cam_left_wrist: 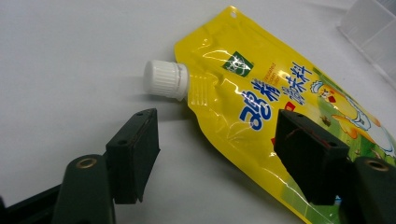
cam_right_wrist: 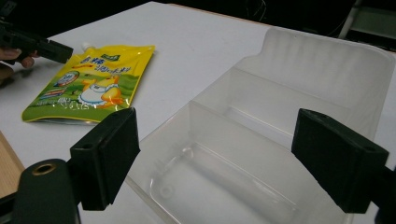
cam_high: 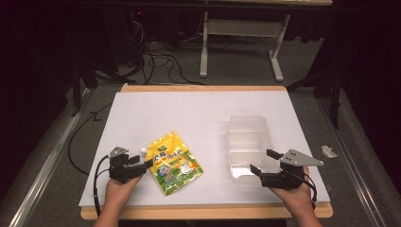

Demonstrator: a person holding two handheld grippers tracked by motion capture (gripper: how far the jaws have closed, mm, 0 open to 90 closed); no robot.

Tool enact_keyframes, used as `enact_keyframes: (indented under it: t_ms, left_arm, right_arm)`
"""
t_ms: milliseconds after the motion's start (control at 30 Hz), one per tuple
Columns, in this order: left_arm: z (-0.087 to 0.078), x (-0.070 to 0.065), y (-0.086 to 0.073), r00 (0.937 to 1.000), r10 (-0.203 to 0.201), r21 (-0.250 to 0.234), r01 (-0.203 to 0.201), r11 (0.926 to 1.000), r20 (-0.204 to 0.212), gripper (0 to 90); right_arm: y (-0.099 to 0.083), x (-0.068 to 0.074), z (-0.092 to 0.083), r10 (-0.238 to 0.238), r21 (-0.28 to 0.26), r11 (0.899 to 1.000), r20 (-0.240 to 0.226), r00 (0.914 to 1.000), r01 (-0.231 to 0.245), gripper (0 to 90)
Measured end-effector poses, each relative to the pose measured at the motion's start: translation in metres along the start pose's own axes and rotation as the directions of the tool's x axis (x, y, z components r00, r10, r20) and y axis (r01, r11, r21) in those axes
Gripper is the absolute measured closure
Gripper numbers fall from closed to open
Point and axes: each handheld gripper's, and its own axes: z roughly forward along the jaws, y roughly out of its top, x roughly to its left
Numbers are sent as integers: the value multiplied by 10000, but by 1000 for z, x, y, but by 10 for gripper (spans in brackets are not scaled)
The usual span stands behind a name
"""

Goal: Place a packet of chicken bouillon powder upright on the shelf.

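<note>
White table (cam_high: 198, 109) | left gripper (cam_left_wrist: 215, 140) spread astride pouch (cam_left_wrist: 261, 107), cap (cam_left_wrist: 164, 80) | right gripper (cam_right_wrist: 215, 158) spread

The right hand-held gripper (cam_right_wrist: 217, 161) had its two black jaws wide apart over a clear tray (cam_right_wrist: 299, 102). Nothing was between the jaws. The tray sat on the white desk (cam_right_wrist: 187, 42). Farther off lay a yellow pouch (cam_right_wrist: 91, 86), with the left hand-held gripper (cam_right_wrist: 42, 46) just above its top.
</note>
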Motion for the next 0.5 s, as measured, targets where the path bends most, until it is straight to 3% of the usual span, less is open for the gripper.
enact_keyframes:
  t_ms: [400,500]
  left_arm:
    - [10,3,2,9967,-693,266,682,9973,411,467]
    - [11,2,2,9952,-947,273,941,9952,237,539]
  right_arm:
    - [-3,-1,-1,108,79,9999,111,9999,-109,154]
    - [-3,-1,-2,172,78,9998,161,9997,-173,154]
